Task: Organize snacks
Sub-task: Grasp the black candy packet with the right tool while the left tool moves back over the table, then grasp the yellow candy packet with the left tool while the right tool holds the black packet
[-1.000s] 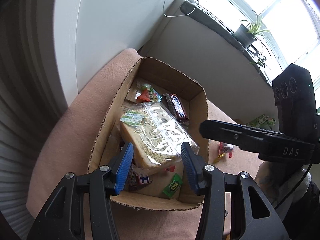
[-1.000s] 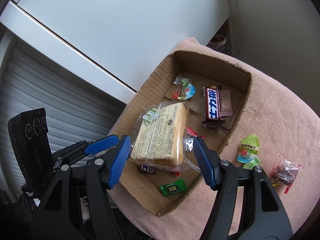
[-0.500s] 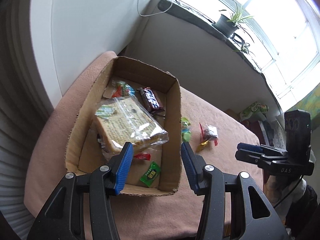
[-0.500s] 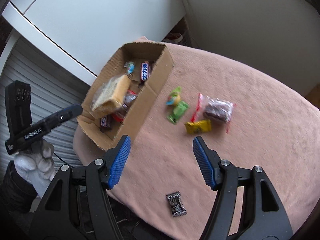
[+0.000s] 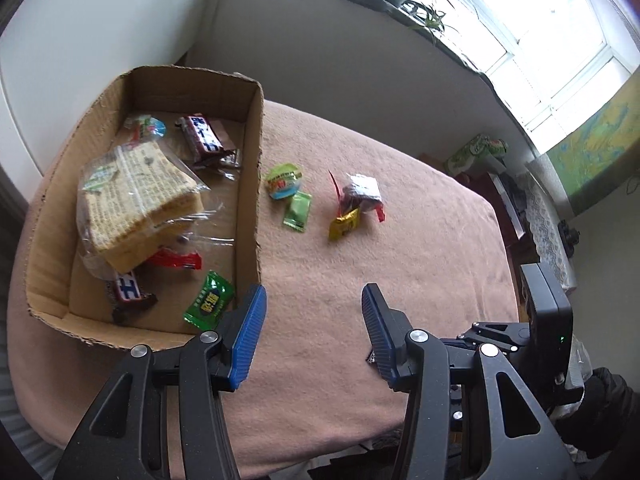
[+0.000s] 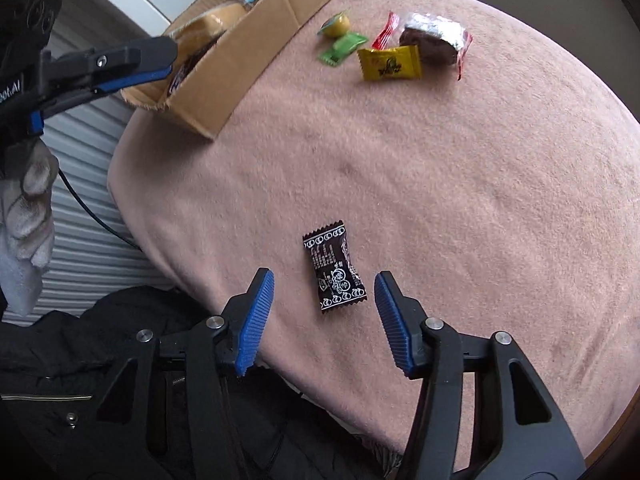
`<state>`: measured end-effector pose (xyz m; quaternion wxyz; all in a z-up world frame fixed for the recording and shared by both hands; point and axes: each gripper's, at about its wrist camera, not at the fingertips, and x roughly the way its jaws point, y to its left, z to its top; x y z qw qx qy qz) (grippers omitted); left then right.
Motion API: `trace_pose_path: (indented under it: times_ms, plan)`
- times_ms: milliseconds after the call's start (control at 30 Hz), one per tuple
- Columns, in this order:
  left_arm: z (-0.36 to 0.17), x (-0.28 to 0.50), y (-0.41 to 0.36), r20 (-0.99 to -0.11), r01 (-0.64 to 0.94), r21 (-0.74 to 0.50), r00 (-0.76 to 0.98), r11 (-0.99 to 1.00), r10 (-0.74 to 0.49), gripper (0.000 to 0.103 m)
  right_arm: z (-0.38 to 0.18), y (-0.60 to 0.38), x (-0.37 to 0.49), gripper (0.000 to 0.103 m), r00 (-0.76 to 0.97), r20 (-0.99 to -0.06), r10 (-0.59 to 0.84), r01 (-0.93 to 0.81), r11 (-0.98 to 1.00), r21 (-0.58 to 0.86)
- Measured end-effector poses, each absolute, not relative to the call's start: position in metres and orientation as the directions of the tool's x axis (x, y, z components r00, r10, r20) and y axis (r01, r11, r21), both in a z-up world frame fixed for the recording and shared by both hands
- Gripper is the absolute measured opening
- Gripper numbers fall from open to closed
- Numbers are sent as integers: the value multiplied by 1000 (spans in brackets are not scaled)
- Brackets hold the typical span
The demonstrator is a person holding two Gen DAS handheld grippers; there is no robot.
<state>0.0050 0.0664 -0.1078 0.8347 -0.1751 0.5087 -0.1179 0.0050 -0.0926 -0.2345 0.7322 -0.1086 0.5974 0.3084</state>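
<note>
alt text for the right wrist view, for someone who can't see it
The right gripper hangs open over a dark brown candy wrapper on a pink cloth, pads not touching it, its jaws having just narrowed. Farther back: loose snacks beside a cardboard box.

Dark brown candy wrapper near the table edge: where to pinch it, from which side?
Take the dark candy across its plump middle, from straight above. It lies flat on the pink cloth, long axis running away from the right gripper, whose jaws have just been closing and already straddle it without touching. The crimped ends are thin and likely to slip.
</note>
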Motion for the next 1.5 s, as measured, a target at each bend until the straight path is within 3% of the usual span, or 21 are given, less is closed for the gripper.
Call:
trace_pose_path:
  times_ms: [367,533,833,1500]
  plan:
    - [-118,31,25,-838,141,-357,388,923,-383,47,-253,-80,9,43,158,-949,274,-587,799,133]
    - [-123,58,1,-849,211,-332,358,919,-389,47,-251,-92,14,27,190,-944,270,-550,826,126]
    - [-141,97,-26,-881,296,-258,317,919,-350,47,-248,-130,26,26,215,-934,286,-433,885,171]
    - [-180,120,-43,-922,325,-246,212,913,-323,47,-236,-214,34,27,242,-936,256,-311,934,175]
